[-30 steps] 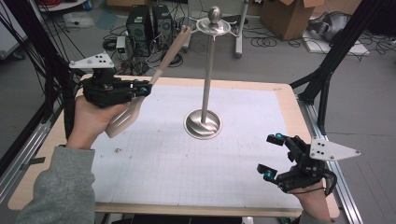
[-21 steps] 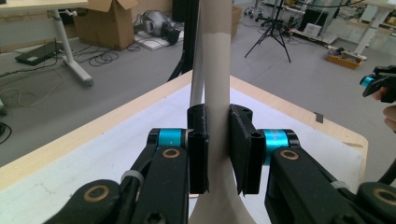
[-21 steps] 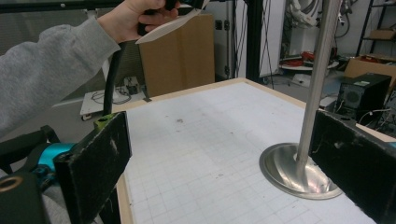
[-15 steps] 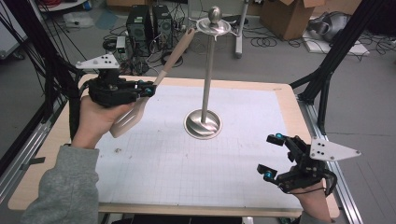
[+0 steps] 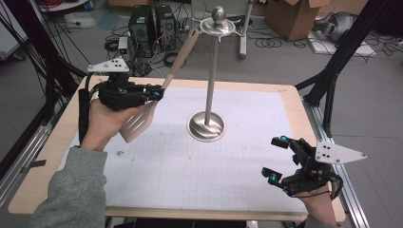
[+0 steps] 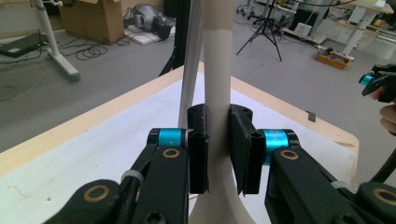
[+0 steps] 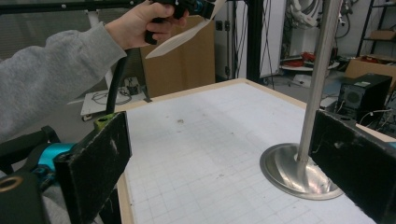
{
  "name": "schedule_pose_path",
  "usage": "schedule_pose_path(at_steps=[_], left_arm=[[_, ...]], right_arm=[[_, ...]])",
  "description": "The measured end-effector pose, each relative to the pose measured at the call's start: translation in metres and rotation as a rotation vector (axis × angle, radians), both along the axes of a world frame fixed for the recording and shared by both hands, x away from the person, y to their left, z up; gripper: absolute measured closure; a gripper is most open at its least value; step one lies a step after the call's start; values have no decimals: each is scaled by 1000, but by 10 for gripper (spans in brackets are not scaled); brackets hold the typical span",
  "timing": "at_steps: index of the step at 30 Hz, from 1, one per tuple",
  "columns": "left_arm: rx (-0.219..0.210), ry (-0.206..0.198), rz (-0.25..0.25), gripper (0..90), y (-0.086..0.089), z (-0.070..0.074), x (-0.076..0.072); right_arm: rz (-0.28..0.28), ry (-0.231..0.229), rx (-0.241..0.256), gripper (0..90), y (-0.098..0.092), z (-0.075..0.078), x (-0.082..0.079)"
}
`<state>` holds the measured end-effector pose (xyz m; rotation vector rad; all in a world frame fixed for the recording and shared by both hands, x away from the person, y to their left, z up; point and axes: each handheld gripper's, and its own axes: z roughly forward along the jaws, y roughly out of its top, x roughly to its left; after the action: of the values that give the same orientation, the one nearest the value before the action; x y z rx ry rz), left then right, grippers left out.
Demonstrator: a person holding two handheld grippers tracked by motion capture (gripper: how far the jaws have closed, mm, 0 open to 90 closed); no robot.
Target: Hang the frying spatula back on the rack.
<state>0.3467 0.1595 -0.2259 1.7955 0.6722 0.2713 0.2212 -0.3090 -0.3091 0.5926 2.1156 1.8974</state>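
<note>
Wooden-edged table (image 5: 285,92), white grid mat (image 5: 190,161); left tongs (image 5: 157,93) clamp spatula (image 5: 142,118), right tongs (image 5: 275,159) released.

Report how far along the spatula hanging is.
Done: the left gripper has the spatula clamped by its neck and raised off the table. In hand: its handle end is near the metal stand's top ring. Left: hooking it on looks not yet done. The right gripper waits open.
</note>
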Motion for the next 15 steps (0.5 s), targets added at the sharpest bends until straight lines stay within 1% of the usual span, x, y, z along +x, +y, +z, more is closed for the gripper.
schedule_pose_path(at_steps=[8, 12, 15], left_arm=[[3, 10, -2, 776, -10, -7, 5], [11, 6, 0, 776, -13, -8, 7], [3, 2, 7, 776, -16, -11, 7]], right_arm=[[-1, -7, 3, 45, -1, 1, -1], [-4, -4, 4, 45, -1, 0, -1], [-2, -7, 0, 45, 0, 0, 0]])
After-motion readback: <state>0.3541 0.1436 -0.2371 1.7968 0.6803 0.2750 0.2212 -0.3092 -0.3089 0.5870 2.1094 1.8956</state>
